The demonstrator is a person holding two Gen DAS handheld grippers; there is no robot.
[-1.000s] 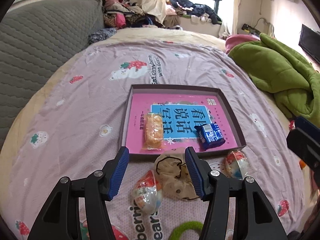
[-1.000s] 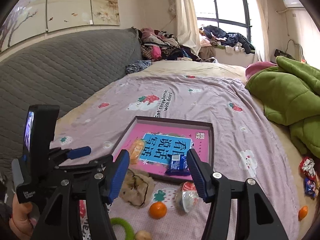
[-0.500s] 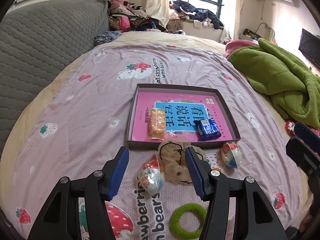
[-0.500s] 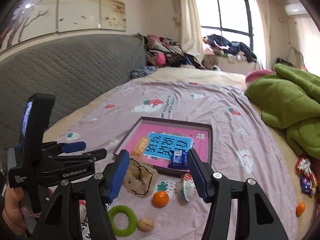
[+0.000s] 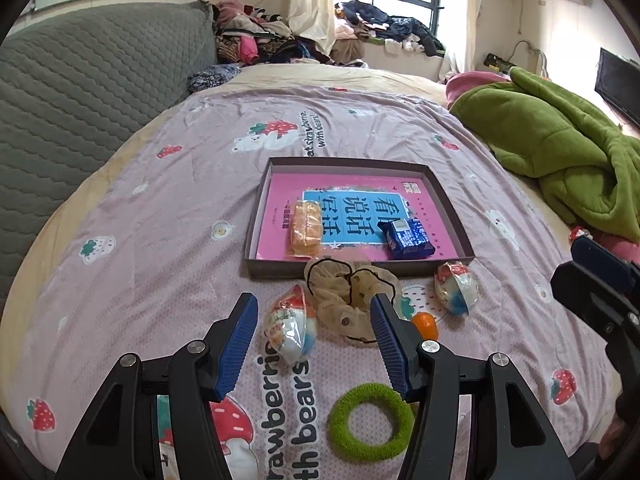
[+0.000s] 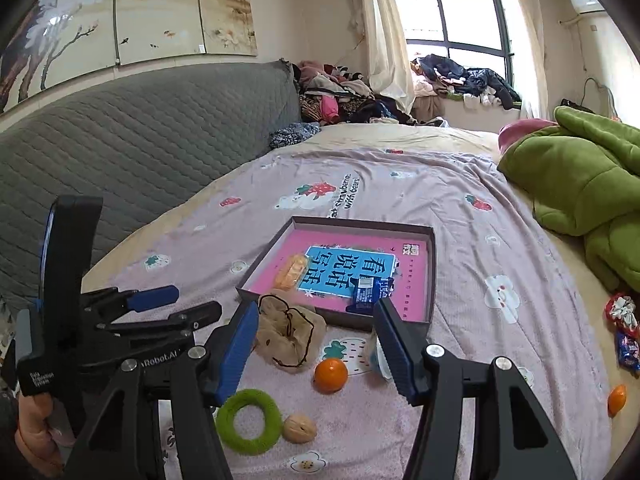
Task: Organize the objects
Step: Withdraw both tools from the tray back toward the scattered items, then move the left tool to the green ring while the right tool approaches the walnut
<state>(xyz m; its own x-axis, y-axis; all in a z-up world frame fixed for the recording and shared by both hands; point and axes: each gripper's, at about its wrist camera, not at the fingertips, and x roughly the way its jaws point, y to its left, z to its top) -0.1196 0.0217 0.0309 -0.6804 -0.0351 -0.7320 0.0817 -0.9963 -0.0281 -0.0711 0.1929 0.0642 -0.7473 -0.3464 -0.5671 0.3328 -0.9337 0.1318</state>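
Observation:
A shallow dark tray (image 5: 272,269) lies on the bedspread with a pink book in it. An orange snack pack (image 5: 306,228) and a blue snack pack (image 5: 406,238) rest on the book. In front of the tray lie a beige scrunchie (image 5: 352,300), two wrapped toy capsules (image 5: 292,330) (image 5: 456,294), a mandarin (image 5: 425,325) and a green ring (image 5: 370,422). My left gripper (image 5: 314,308) hovers open above the nearer capsule and the scrunchie, holding nothing. My right gripper (image 6: 316,312) is open and empty over the mandarin (image 6: 330,375). A walnut (image 6: 300,428) lies beside the ring (image 6: 249,421).
A green blanket (image 6: 580,172) is heaped on the bed's right side. A second mandarin (image 6: 617,399) and candy wrappers (image 6: 624,328) lie near the right edge. A grey quilted headboard (image 6: 140,128) runs along the left, and clothes are piled at the far end.
Both grippers have drawn back from the tray. The tray looks smaller, and the green ring, mandarin and walnut have come into view in front.

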